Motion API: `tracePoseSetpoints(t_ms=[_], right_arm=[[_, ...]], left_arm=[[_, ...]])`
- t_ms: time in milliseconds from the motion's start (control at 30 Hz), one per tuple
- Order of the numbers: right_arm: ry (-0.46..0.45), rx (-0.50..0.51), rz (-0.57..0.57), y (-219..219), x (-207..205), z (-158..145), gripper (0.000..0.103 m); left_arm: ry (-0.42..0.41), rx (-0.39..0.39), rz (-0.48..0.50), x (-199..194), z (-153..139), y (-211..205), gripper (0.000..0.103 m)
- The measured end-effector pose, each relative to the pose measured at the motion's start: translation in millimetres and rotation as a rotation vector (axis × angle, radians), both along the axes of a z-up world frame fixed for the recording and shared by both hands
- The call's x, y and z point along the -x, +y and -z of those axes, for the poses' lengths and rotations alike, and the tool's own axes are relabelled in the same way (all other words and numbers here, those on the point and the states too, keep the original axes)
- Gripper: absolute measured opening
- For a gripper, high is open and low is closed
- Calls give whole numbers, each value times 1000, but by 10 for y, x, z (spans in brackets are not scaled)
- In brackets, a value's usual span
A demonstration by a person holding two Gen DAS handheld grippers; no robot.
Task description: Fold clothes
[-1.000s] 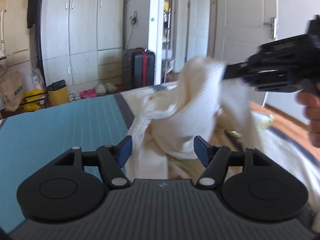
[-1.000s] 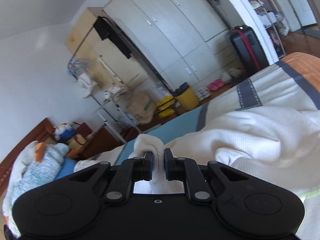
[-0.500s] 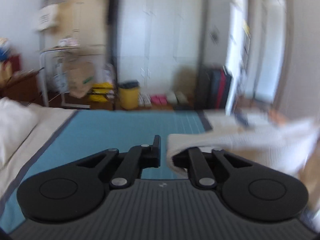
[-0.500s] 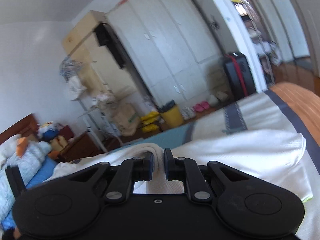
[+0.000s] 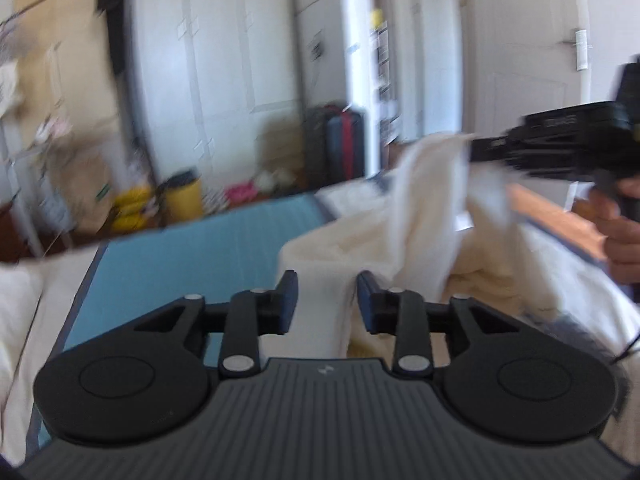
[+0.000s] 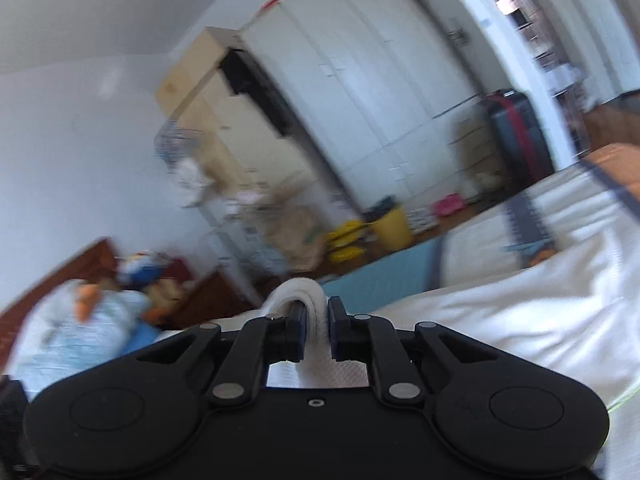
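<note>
The bed (image 5: pixel 208 240) with its blue cover stretches ahead of both tongs. On it lies the cream garment (image 5: pixel 404 232), heaped ahead of the left tongs (image 5: pixel 325 300), which stand apart with cloth between them. The right tongs (image 6: pixel 318 330) are clamped on a raised fold of it.

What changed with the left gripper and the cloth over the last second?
The left gripper narrowed around the cream garment half a second ago and has since spread open again, with a fold lying loose between its fingers. The right gripper stayed clamped on its bunch of cloth, holding it raised over the bed.
</note>
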State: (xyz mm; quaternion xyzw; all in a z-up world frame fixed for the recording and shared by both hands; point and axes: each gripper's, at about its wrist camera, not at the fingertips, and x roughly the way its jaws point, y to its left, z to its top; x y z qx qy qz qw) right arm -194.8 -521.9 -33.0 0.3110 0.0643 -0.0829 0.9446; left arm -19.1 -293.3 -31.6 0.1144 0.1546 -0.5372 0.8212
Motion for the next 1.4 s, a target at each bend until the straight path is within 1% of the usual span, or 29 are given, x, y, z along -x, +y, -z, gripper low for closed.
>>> tracePoseSetpoints(t_ms=[33, 67, 100, 133, 167, 200, 267, 333, 367, 433, 467, 500, 533, 567, 600, 667, 700, 733, 800, 867, 933, 967, 1000, 1033, 1100, 1133, 1167, 1300, 1400], right_arm=[[-19, 12, -19, 40, 17, -37, 14], [-37, 24, -37, 81, 33, -74, 14], [-56, 36, -56, 121, 50, -111, 14], [-60, 39, -71, 145, 48, -131, 14], [-66, 32, -100, 162, 45, -135, 14], [-73, 24, -131, 178, 41, -136, 14], [-86, 11, -243, 239, 22, -142, 14], [-89, 37, -333, 363, 30, -171, 14], [-72, 62, -359, 426, 34, -180, 14], [-29, 94, -349, 500, 61, -178, 14], [-26, 77, -345, 478, 86, -165, 14], [-28, 57, -333, 432, 116, -157, 14], [-31, 37, -320, 382, 146, -149, 14], [-30, 26, -303, 334, 182, -142, 14], [-27, 9, -282, 274, 210, -120, 14], [-32, -38, -236, 141, 277, -65, 16], [-40, -71, -211, 69, 319, -35, 19], [-42, -103, -172, -13, 358, -8, 33], [-19, -140, -97, -164, 421, 37, 51], [46, -138, -6, -265, 457, 95, 52], [128, -173, 72, -359, 471, 187, 56], [158, -194, 92, -400, 476, 234, 56], [185, -206, 92, -427, 458, 262, 56], [212, -216, 89, -451, 437, 286, 57], [342, -231, 13, -456, 316, 367, 57], [401, -249, -42, -429, 235, 438, 57], [429, -277, -81, -392, 156, 515, 57], [478, -482, -91, -379, -134, 818, 57], [544, -549, -115, -294, -290, 968, 61]], left_arm=[[8, 46, 39, 52, -68, 58, 51], [18, 94, 60, 112, -121, 126, 59], [22, 116, 72, 152, -144, 132, 74], [23, 125, 84, 180, -156, 105, 78], [13, 110, 97, 201, -153, 50, 78], [-6, 75, 107, 216, -126, -60, 78], [-40, 4, 162, 258, -41, -271, 78], [-77, -39, 209, 317, 53, -430, 78], [-102, -50, 210, 349, 89, -492, 78], [-158, -59, 190, 384, 144, -600, 78], [-182, -61, 181, 367, 163, -656, 77], [-188, -66, 170, 326, 173, -710, 66], [-172, -81, 158, 254, 171, -777, 41], [-144, -96, 145, 178, 158, -843, 25], [-124, -107, 124, 114, 138, -889, 11], [-154, -120, 56, 19, 95, -911, 11], [-175, -126, 20, -27, 74, -917, 10], [-192, -131, -15, -80, 49, -902, 10], [-220, -137, -79, -210, 2, -830, 10], [-251, -128, -147, -376, -61, -659, 10], [-264, -109, -219, -593, -110, -498, 10], [-269, -99, -256, -705, -134, -420, 10], [-262, -83, -291, -838, -159, -340, 10], [-237, -64, -325, -972, -181, -240, 10], [-148, -14, -397, -1184, -179, -8, 10], [-129, -3, -415, -1226, -148, 39, 10], [-127, 0, -425, -1251, -110, 57, 10], [-117, 10, -464, -1351, 41, 128, 10], [-109, 17, -494, -1425, 155, 181, 10]])
